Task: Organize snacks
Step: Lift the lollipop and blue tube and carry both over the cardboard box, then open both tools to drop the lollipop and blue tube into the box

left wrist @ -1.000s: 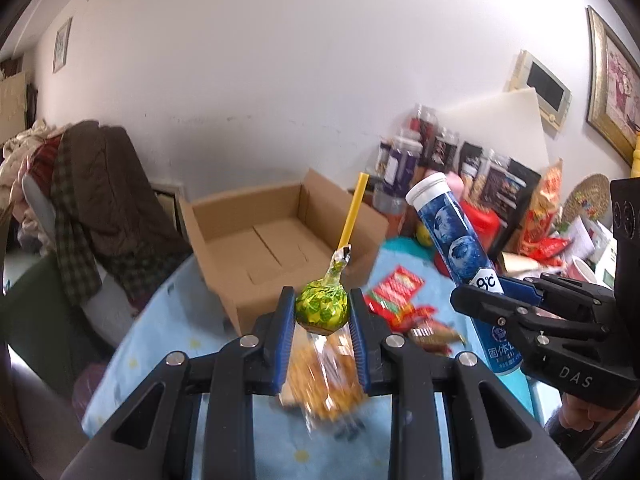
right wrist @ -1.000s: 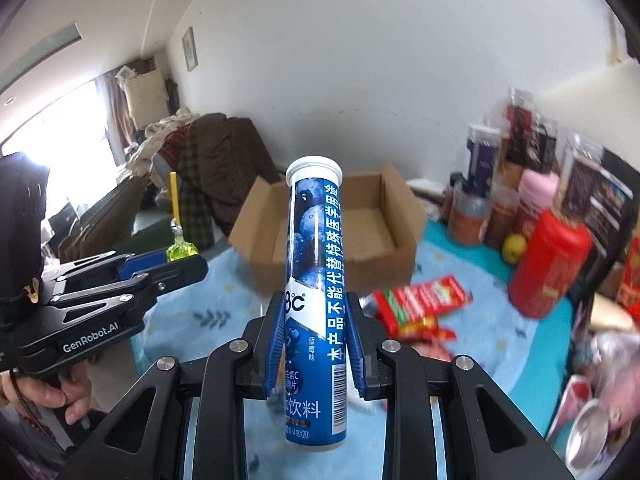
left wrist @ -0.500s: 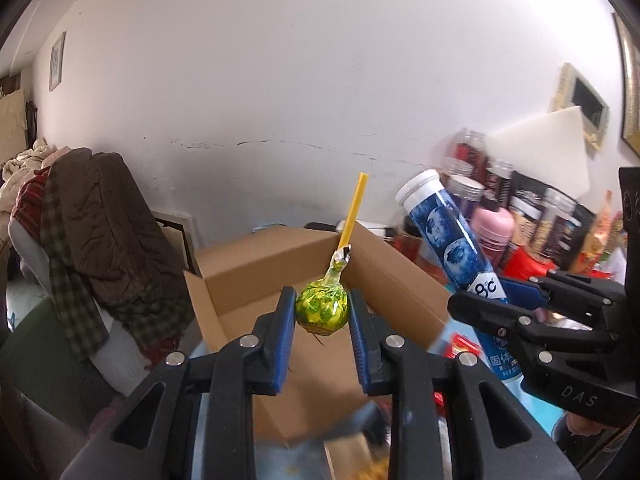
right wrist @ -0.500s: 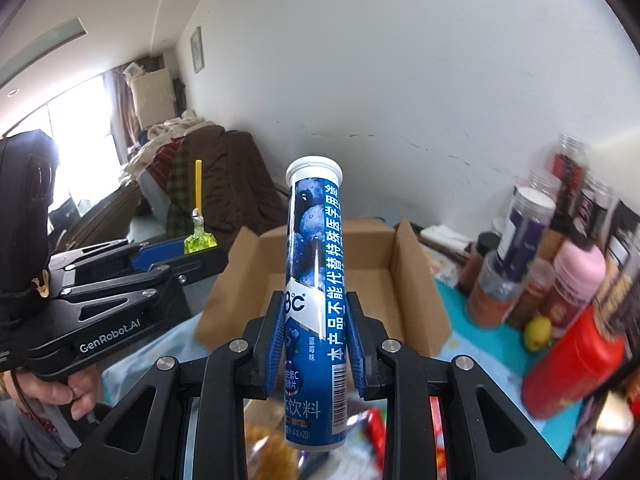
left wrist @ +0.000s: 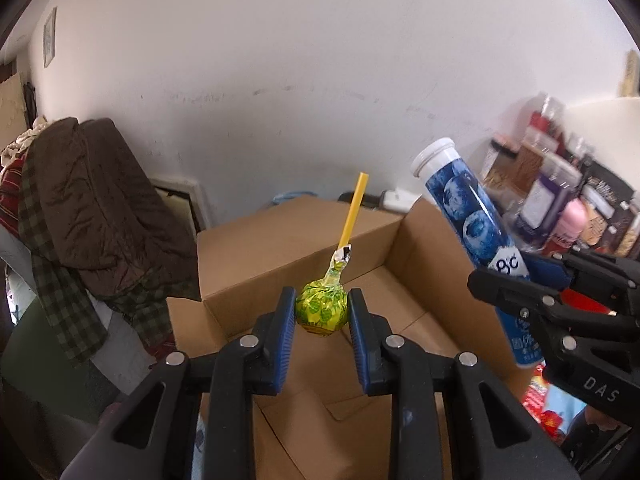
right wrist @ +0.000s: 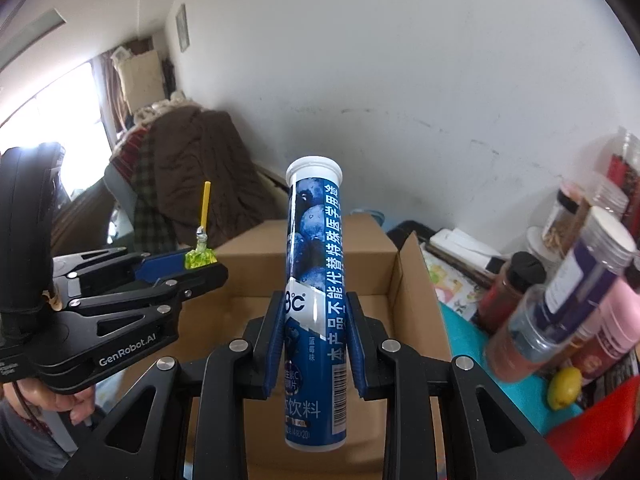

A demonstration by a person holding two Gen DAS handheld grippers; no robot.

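My left gripper (left wrist: 321, 312) is shut on a green-wrapped lollipop (left wrist: 322, 307) with a yellow stick pointing up, held over the open cardboard box (left wrist: 304, 240). My right gripper (right wrist: 314, 312) is shut on a blue blueberry tablet tube (right wrist: 316, 280) with a white cap, held upright over the same box (right wrist: 372, 280). The tube also shows at the right in the left wrist view (left wrist: 476, 236), and the lollipop shows at the left in the right wrist view (right wrist: 200, 256). The box floor looks bare where visible.
Bottles and jars (right wrist: 576, 280) stand crowded to the right of the box, with a lemon (right wrist: 564, 388) on the teal cloth. Red snack packets (left wrist: 544, 404) lie at lower right. A chair draped with a brown jacket (left wrist: 92, 208) stands left. A white wall is behind.
Both grippers have moved forward from above the table to over the open box, still holding the lollipop and the tube. The snack packets on the cloth have dropped out of view below.
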